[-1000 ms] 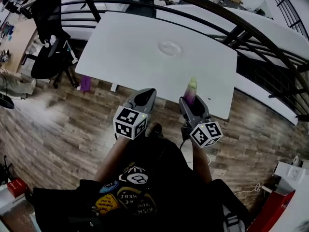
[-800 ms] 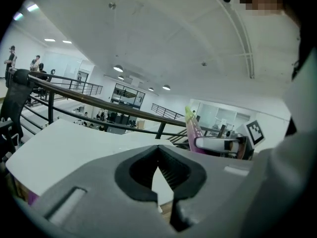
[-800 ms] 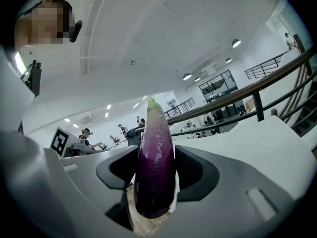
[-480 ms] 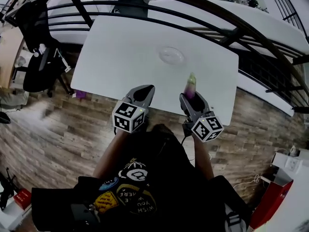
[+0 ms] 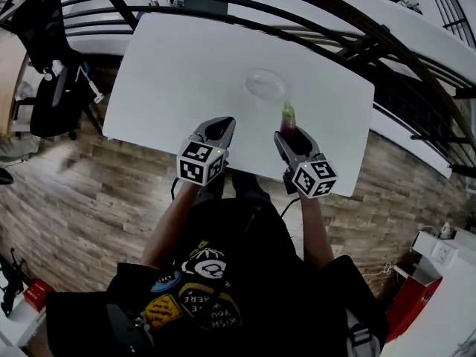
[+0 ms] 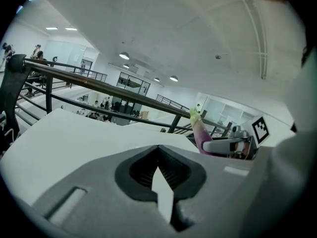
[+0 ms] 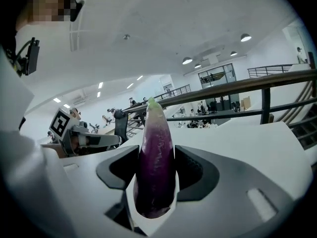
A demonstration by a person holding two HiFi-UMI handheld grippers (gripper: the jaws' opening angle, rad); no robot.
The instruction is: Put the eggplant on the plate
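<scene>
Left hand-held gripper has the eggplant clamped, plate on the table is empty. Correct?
Not quite: the right hand-held gripper has the eggplant clamped, as the right gripper view shows. The left hand-held gripper holds nothing. The plate on the table is empty, as you said.

The plate (image 5: 265, 85) on the table (image 5: 167, 73) — eggplant (image 5: 288, 114) before it (rightward).

Black short-sleeve tee (image 5: 223, 266) with colourful cartoon print; grey left gripper (image 5: 219, 125) and right gripper (image 5: 289, 134), dark ribbed pads (image 6: 136, 175), each with a white cube (image 5: 201, 163) of black square markers, black cable (image 5: 287, 210) trailing.
</scene>
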